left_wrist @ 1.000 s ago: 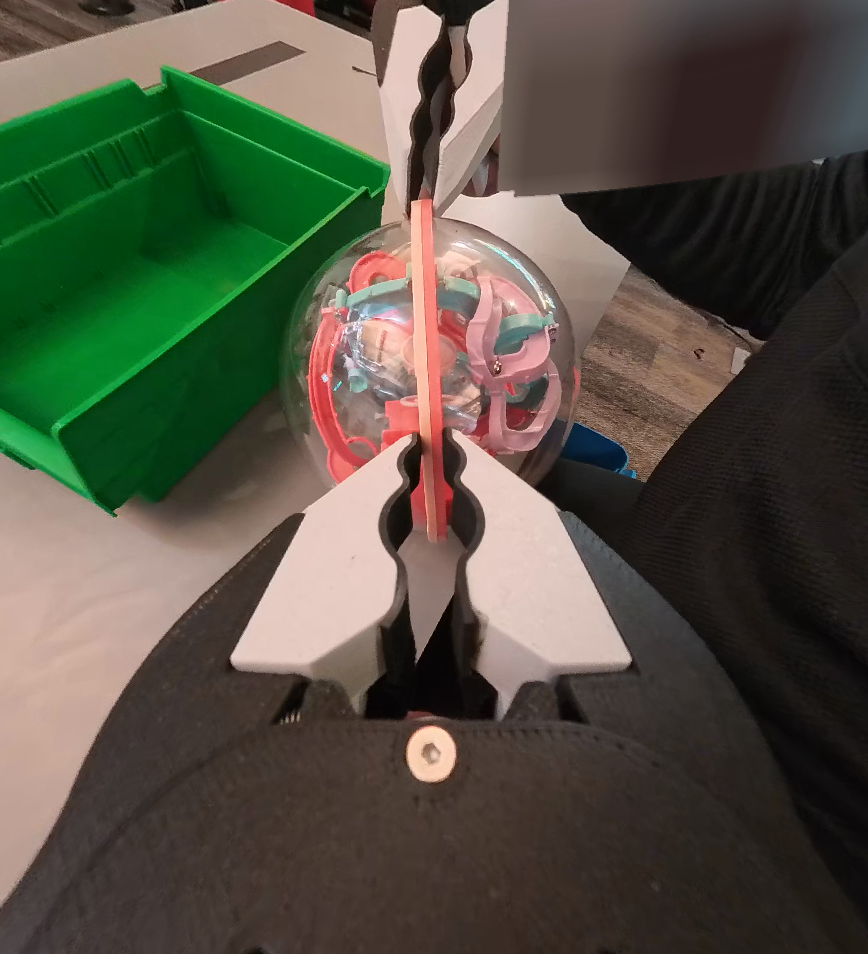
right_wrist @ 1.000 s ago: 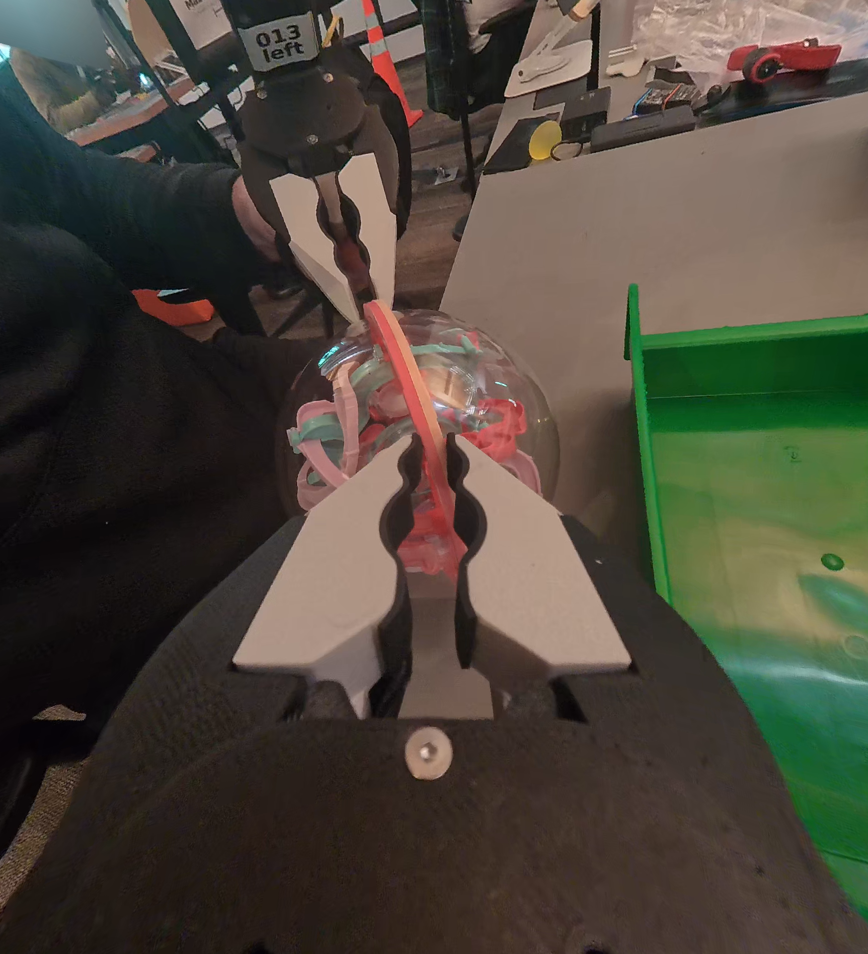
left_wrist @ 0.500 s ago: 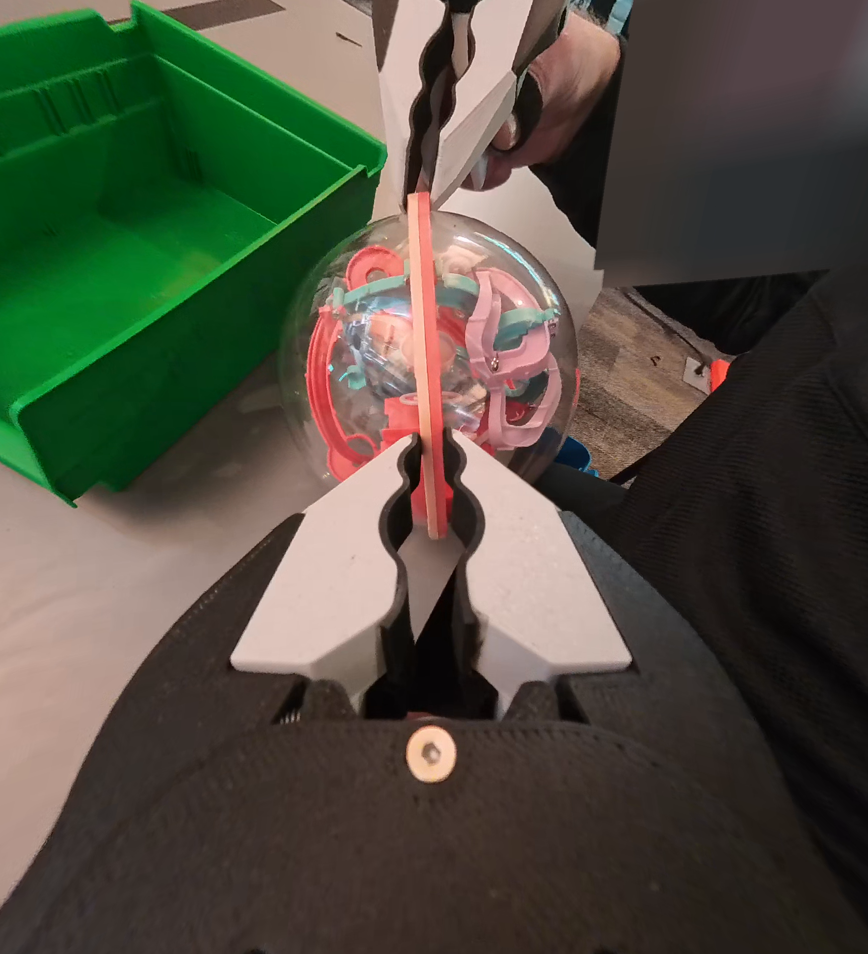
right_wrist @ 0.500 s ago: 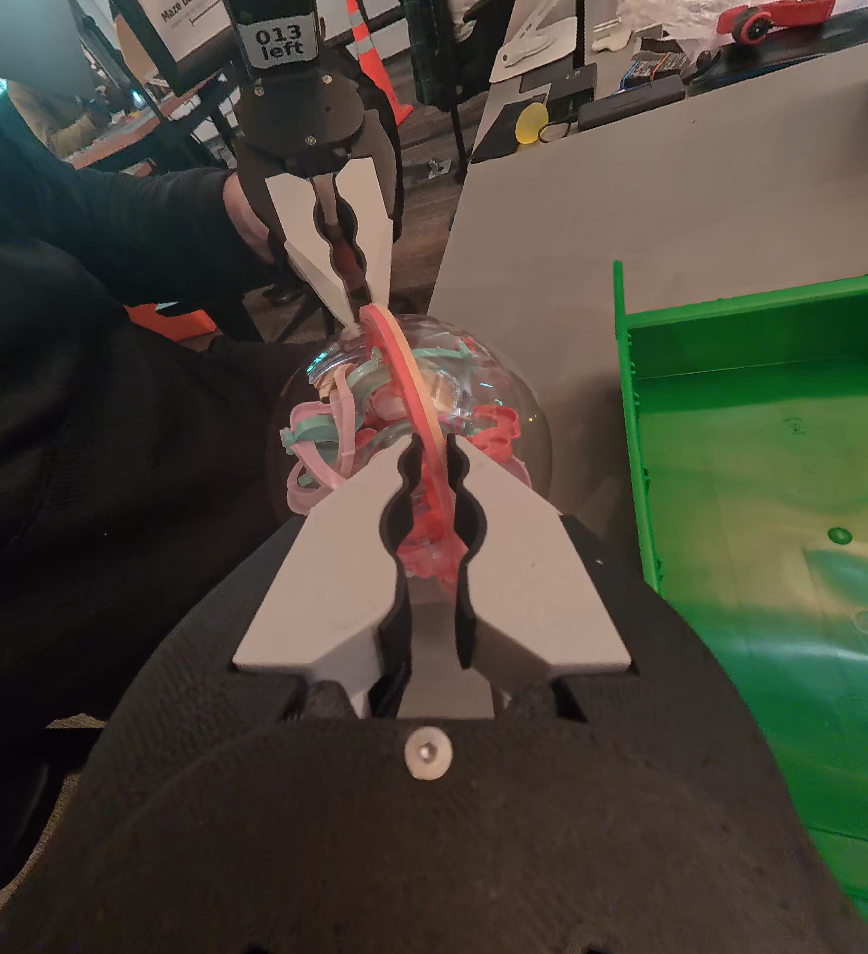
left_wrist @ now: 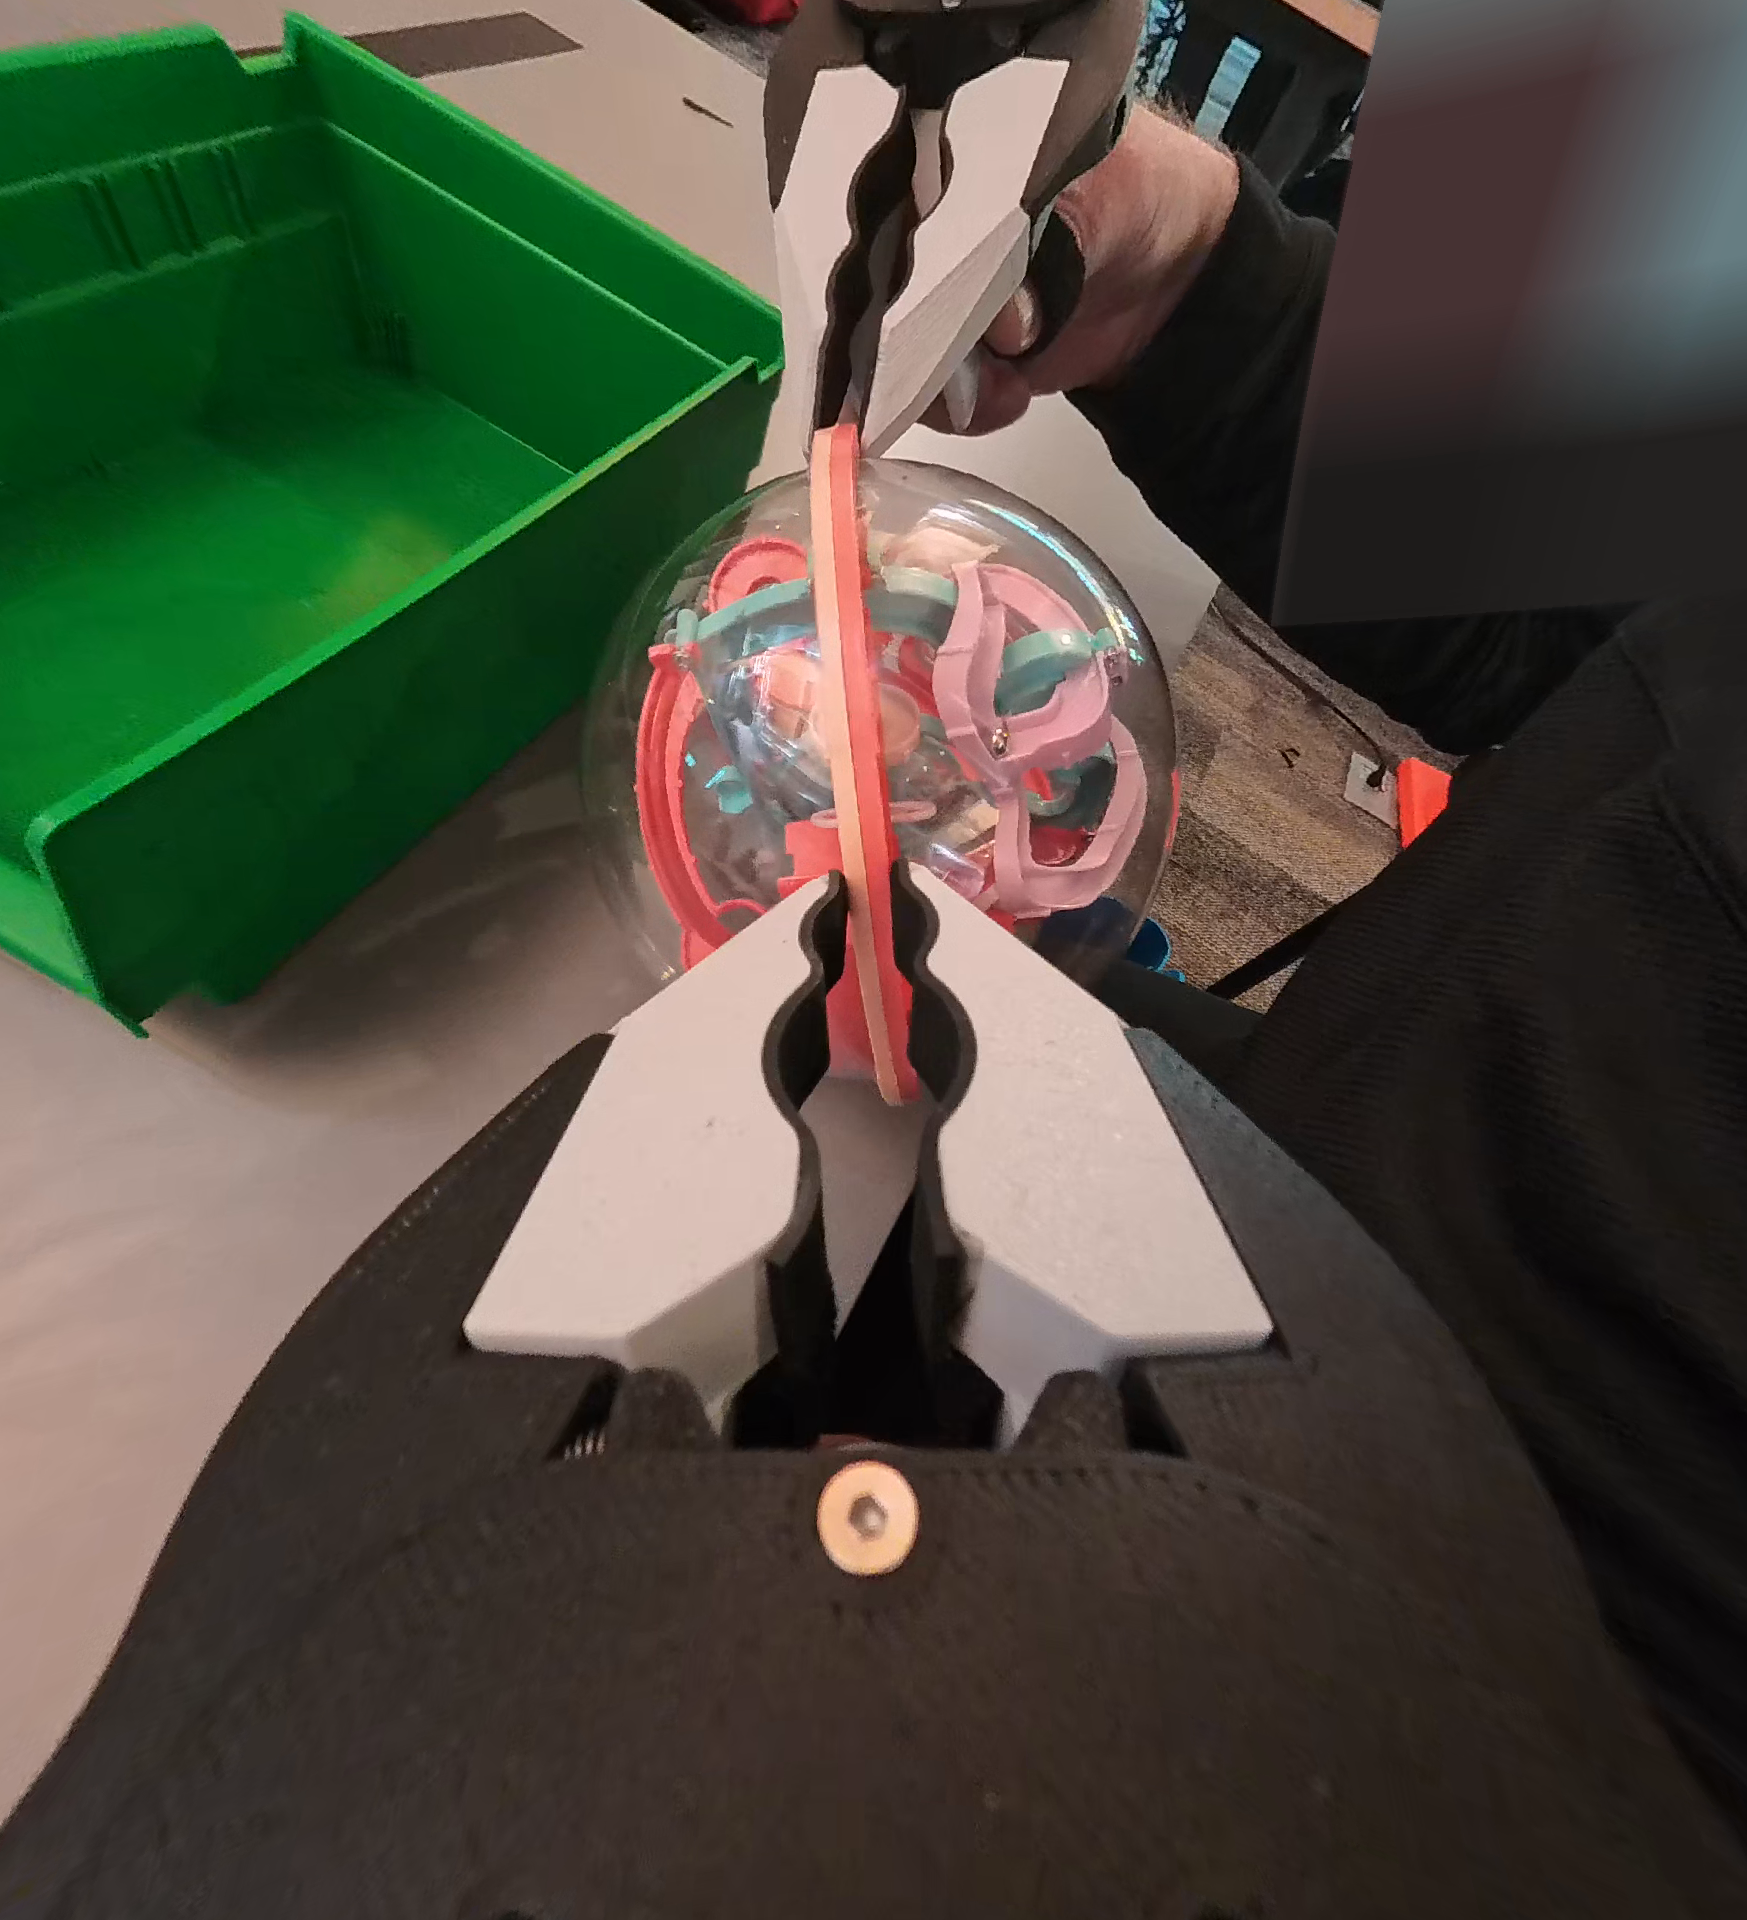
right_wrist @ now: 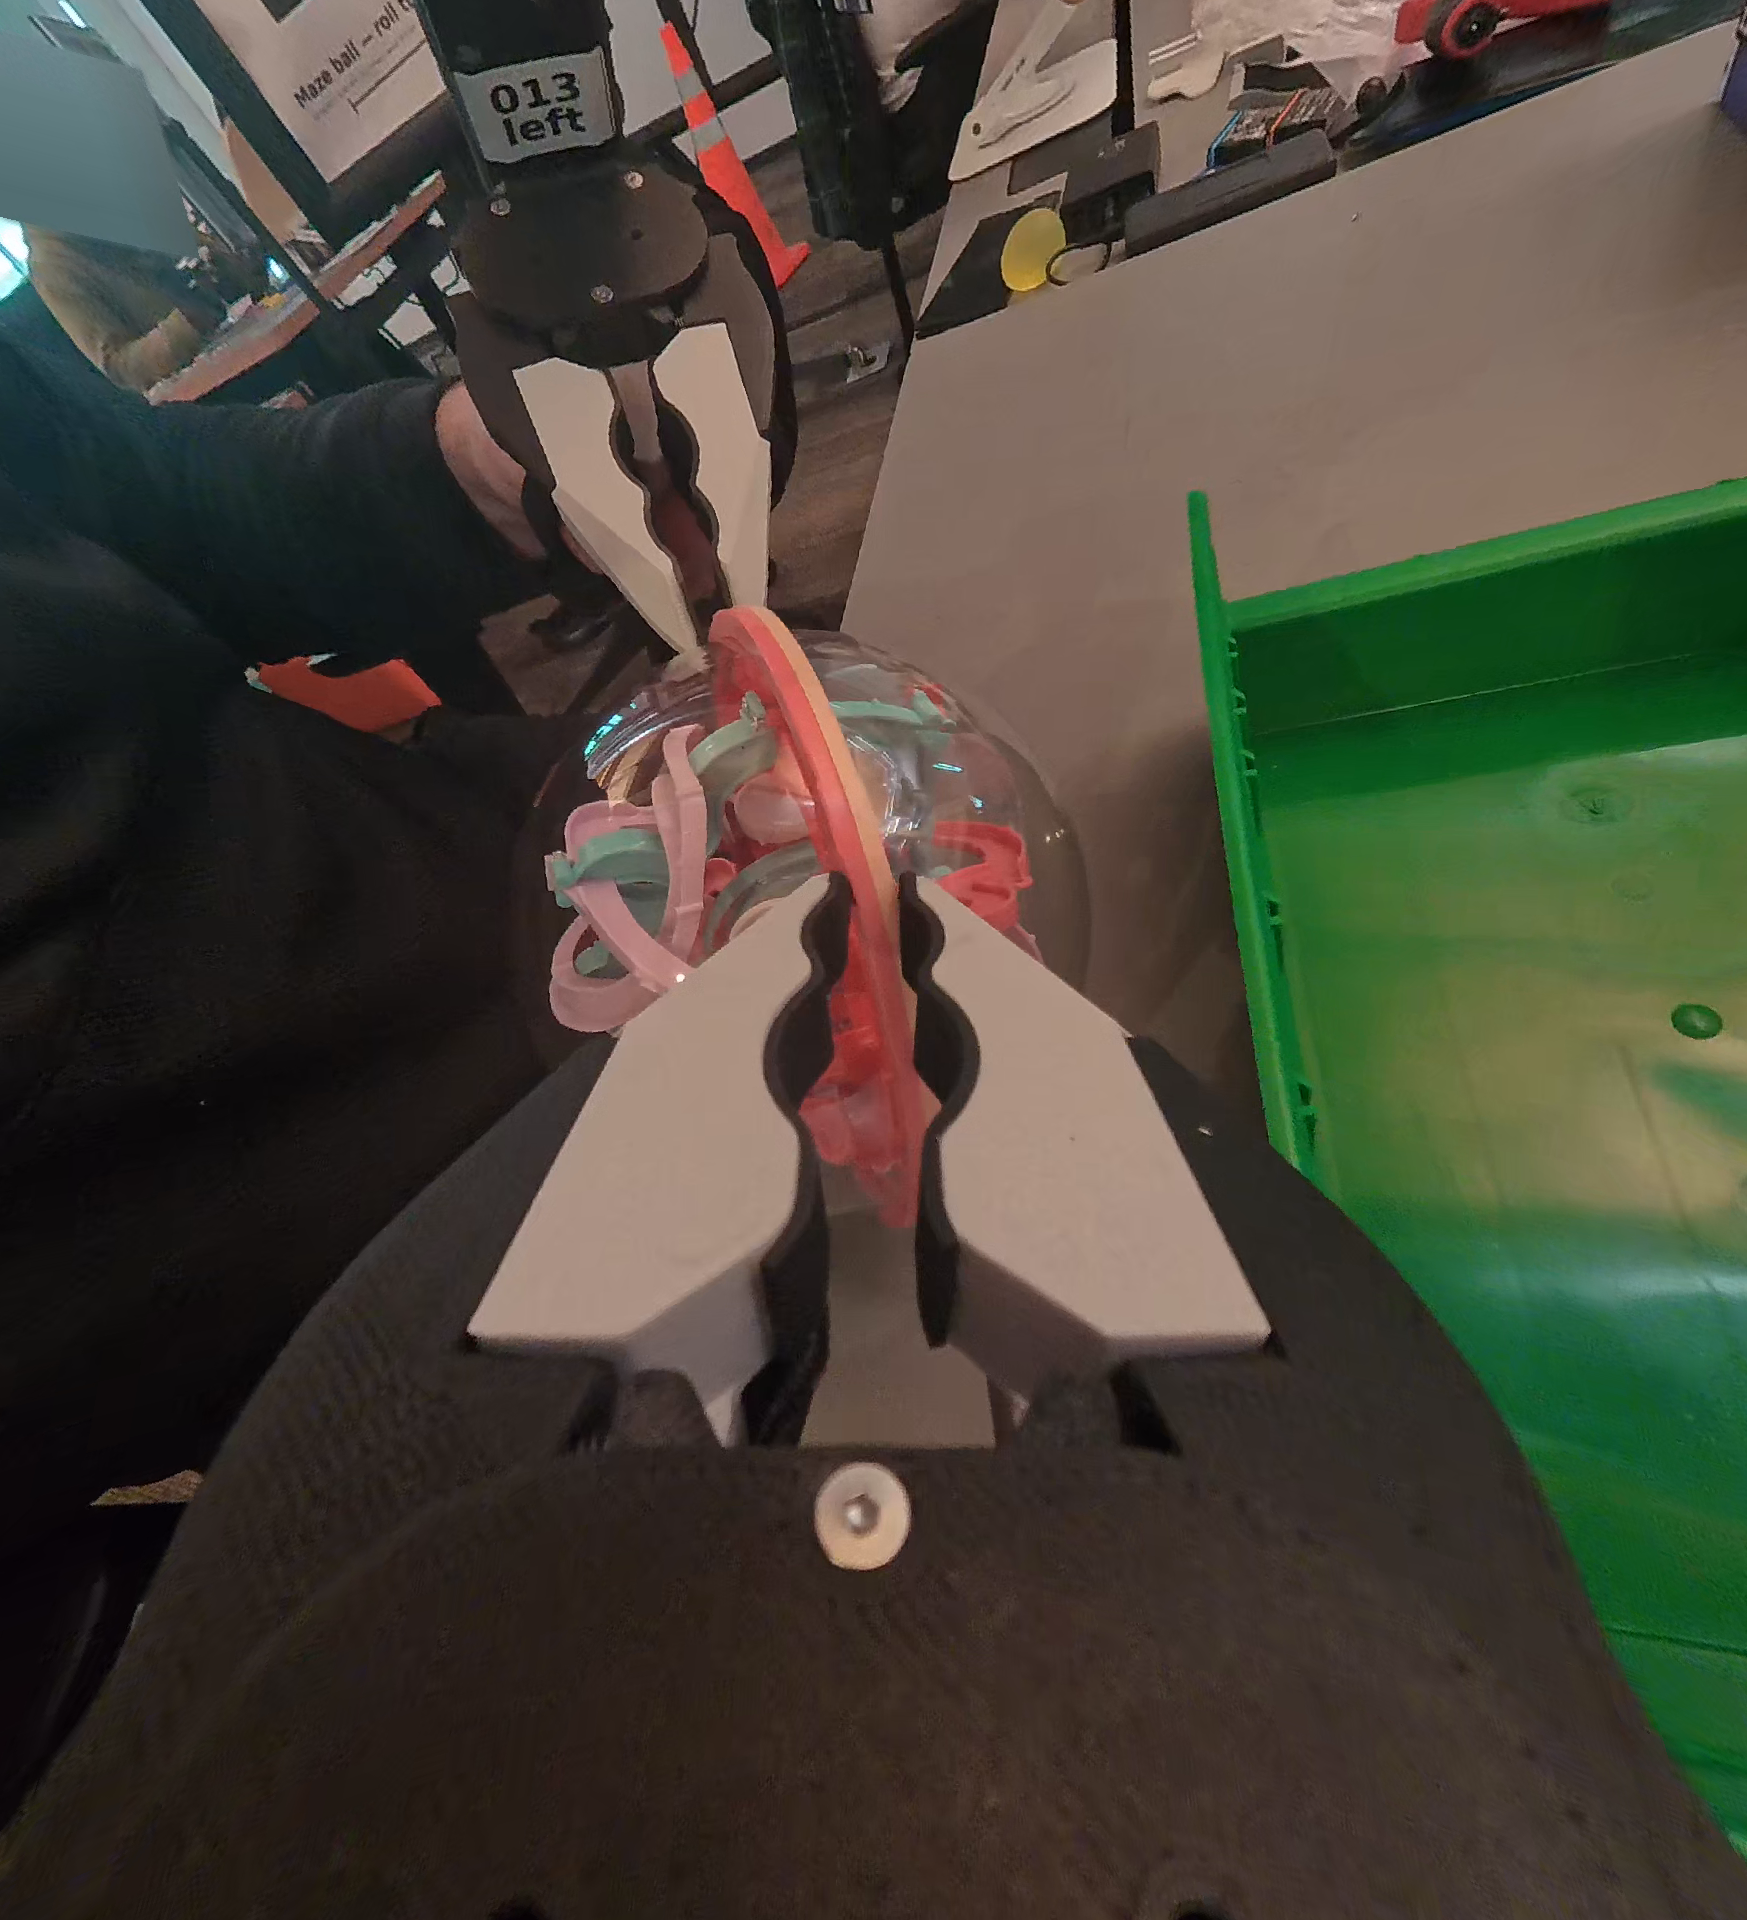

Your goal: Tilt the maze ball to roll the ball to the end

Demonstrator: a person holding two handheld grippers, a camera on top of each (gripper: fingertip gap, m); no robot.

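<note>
Left gripper [left_wrist: 871, 914] is clamped, pads pressing, on the near edge of the red rim [left_wrist: 853, 727] that rings the maze ball [left_wrist: 879, 717]; right gripper [right_wrist: 869, 914] is clamped on the same rim [right_wrist: 827, 748] at the opposite edge, so the clear sphere hangs between the two, off the table [left_wrist: 121, 1195]. Over the last second the grips are unchanged, but the green bin [left_wrist: 225, 468] to the left gripper's left has slid and the opposite gripper stands higher. I read that as a tilt under way; the small ball inside cannot be made out.

Clear maze ball [left_wrist: 879, 758] with upright coral rim, beside green bin [left_wrist: 225, 520]
</note>
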